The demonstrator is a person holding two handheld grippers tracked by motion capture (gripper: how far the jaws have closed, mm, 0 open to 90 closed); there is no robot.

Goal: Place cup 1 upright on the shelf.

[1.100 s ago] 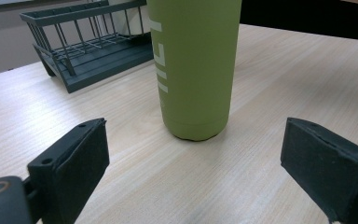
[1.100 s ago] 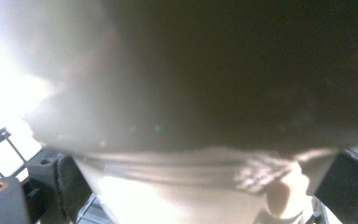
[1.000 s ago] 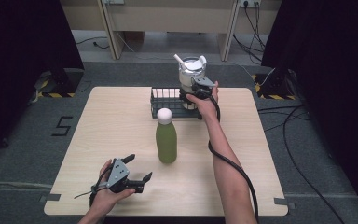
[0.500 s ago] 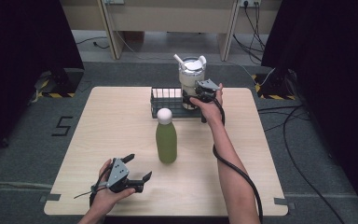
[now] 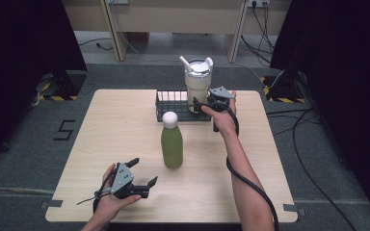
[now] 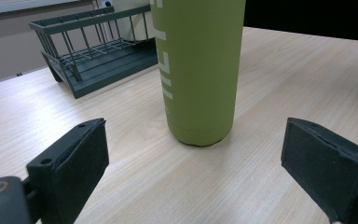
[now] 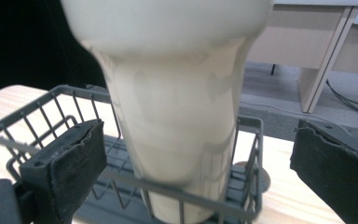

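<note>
While apart, tumbler (image 7: pixel 177 116) before hand-held gripper (image 7: pixel 196 172)

The green bottle (image 5: pixel 172 144) stands upright mid-table, with bare tabletop (image 5: pixel 101 130) open on every side of it. Beyond the bottle, well apart, a dark wire rack (image 5: pixel 173 102) blocks the far edge, and a cream tumbler (image 5: pixel 197 84) rises inside its right end. Left of the bottle the wood lies wide and free.

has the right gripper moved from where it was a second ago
Yes. The right gripper has drawn back from the cream tumbler in the wire rack, toward the table's near right.
</note>
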